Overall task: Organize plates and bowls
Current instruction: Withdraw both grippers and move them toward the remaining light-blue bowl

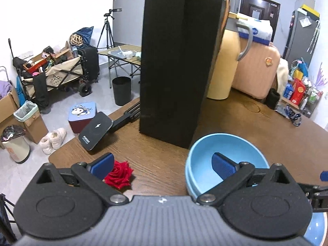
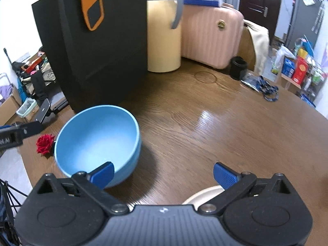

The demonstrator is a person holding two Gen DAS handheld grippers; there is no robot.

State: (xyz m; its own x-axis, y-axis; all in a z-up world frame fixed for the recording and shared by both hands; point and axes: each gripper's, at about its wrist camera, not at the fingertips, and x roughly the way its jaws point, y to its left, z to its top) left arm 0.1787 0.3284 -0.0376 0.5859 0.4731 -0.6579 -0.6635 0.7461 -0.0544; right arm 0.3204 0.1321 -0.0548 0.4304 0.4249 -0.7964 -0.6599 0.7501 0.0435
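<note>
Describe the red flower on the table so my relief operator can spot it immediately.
Start at the tall black case standing on the round wooden table. In front of it sits a light blue bowl; the red rose lies just beyond the bowl, near the table's edge. It is the only red, petalled thing on the table.

Both grippers: black linkages, silver pivot screws, ribbed grey bodies, blue fingers [image 1: 222, 165].
</note>
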